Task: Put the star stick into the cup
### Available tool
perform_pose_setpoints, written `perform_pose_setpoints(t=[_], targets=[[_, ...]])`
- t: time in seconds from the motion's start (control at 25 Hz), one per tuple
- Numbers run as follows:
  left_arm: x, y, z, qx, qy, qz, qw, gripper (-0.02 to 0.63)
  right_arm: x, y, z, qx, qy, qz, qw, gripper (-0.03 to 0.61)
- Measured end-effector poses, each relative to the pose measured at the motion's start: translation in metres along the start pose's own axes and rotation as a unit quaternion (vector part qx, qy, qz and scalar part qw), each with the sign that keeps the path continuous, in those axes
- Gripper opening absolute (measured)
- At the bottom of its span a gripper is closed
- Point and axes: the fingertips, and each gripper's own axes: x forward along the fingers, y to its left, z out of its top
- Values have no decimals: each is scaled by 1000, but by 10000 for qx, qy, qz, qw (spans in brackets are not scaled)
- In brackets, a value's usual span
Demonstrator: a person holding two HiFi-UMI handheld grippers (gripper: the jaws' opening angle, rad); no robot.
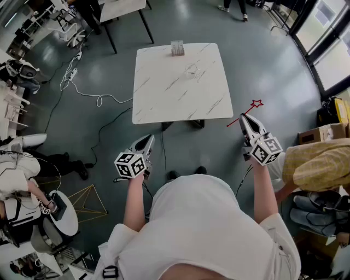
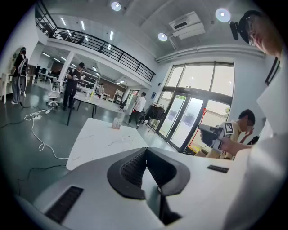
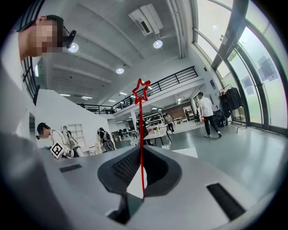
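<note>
The star stick (image 1: 247, 111) is a thin red rod with an outlined star (image 3: 141, 90) at its tip. My right gripper (image 1: 244, 119) is shut on its shaft (image 3: 141, 148) and holds it off the near right corner of the white marble table (image 1: 164, 93). The stick slants across the jaws in the head view. A small ribbed cup (image 1: 177, 48) stands at the table's far edge, also seen small in the left gripper view (image 2: 116, 123). My left gripper (image 1: 148, 141) hangs short of the table's near left side, and its ridged pads (image 2: 135, 168) meet with nothing between them.
A faint clear object (image 1: 191, 69) lies on the table behind the middle. Cables (image 1: 82, 93) trail over the grey floor at the left. A seated person (image 1: 322, 161) and a cardboard box (image 1: 318, 133) are close on the right. More tables (image 1: 123, 11) stand beyond.
</note>
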Motion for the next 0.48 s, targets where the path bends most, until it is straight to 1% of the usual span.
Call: perform_pose_setpoints(t=[0.48], targets=[[0, 5, -1, -30, 4, 11, 10000, 14, 2, 3, 2, -13, -53, 6, 10000, 32]])
